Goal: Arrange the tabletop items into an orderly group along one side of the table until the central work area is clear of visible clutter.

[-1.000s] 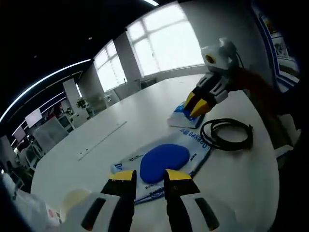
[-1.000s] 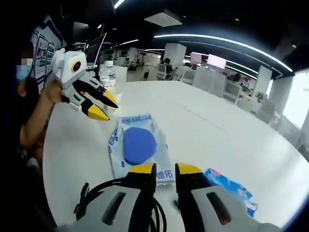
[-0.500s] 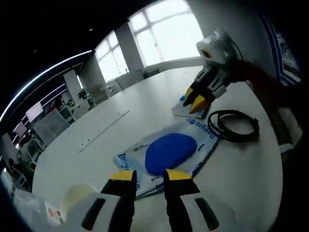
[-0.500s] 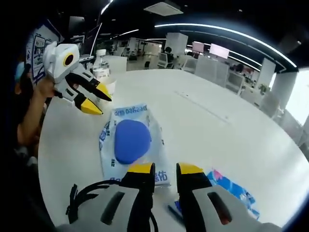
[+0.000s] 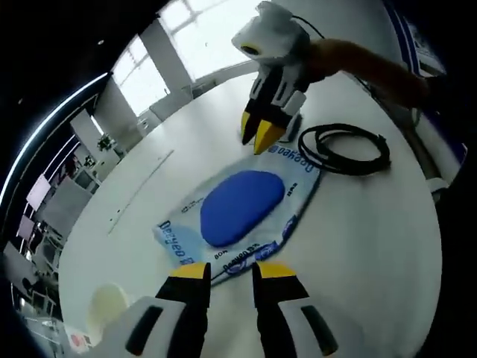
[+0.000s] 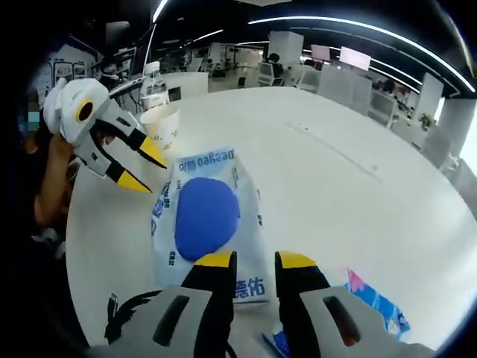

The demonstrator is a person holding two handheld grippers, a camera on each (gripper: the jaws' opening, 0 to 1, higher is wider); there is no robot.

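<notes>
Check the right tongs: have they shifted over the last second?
Yes. In the left gripper view, the right tongs have left the small blue packet and now hover at the blue-disc bag's far edge.

Open-plan office, large white meeting table (image 6: 358, 186), rows of desks (image 6: 339, 78), ceiling light strips (image 6: 358, 26), tall windows (image 5: 201, 30)

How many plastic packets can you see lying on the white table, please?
2: a clear printed plastic packet holding a blue round pad lies mid-table, ahead of the right gripper; a blue-and-pink printed packet lies near that view's lower right. Others may be hidden.
</notes>
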